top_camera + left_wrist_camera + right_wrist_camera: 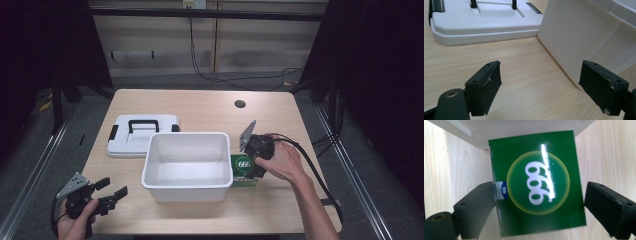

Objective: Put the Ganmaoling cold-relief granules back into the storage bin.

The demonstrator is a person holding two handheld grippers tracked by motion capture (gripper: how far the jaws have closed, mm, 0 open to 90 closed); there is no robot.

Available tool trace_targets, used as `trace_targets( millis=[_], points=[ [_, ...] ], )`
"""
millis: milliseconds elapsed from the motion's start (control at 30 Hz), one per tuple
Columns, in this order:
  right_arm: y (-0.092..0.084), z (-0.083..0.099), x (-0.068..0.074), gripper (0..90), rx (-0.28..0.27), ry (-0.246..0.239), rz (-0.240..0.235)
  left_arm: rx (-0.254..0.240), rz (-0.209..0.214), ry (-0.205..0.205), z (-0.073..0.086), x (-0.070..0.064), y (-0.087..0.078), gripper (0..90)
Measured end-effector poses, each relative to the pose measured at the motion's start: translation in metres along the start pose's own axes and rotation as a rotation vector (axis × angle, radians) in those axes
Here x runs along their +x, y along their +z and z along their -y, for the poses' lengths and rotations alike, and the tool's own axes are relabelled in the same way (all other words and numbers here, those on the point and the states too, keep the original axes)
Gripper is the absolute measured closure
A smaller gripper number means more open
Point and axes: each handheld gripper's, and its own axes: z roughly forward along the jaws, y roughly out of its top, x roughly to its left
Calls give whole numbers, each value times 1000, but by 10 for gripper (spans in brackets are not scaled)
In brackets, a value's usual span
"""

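Wood-grain table point(200, 107), pale laminate w/ rounded corners and a small dark round hole near the far edge. High view: white plastic tub point(188, 165) sits mid-table, rectangular, smooth glossy walls, rounded rim, nothing seen inside. White flat lid point(141, 135) w/ black handle and black side clips lies just behind-left of tub, touching or nearly so. Green box point(244, 170), glossy card, stands right against tub's right wall. Right gripper point(252, 162) is over the box, person's hand wrapped round it, black cable trailing back. Left gripper point(111, 191) is near the front-left table corner, well apart from tub, jaws spread, holding nothing; grey three-cornered plate on top.

Left gripper view: two matte black rubbery pads point(486, 86), blocky, edges a bit chipped, wide apart w/ bare table between. Tub's smooth white corner point(574, 37) at right, near the right-hand pad. Lid edge point(484, 25) at top, stepped profile, thick rounded lip.

Right gripper view: box top point(537, 183) is a shiny green rectangle w/ yellow-ringed circle and white "999", glare streak across it, small blue-white tab on one edge. Jaws straddle it: one pad touches the tab side, other pad has a slim gap, so not clamped, jaws apart. Tub base point(506, 130) is at top, against box.
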Motion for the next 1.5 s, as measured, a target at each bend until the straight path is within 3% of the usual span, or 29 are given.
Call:
trace_targets(
  millis=[167, 300, 667, 767, 967, 1200, 1500],
  points=[
    [8, -2, -1, 90, 40, 2, -19, -1, 1, 3, 0, 1, 0, 172],
    [14, -3, -4, 96, 42, -10, -42, 1, 2, 6, 0, 1, -1, 172],
    [18, -3, -4, 113, 31, -32, -34, -4, -2, -2, 0, 0, 0, 172],
    [18, -5, -4, 114, 61, 2, -48, -4, 0, -2, 0, 0, 0, 172],
    [18, -11, -7, 117, 107, -3, -54, -4, 0, -1, 0, 0, 0, 172],
    [18, -19, -4, 134, 159, -34, -34, -1, 1, 5, 0, 0, -1, 172],
    [16, -19, -1, 154, 182, -17, -14, -3, 0, 0, 0, 0, 0, 172]
  ],
)
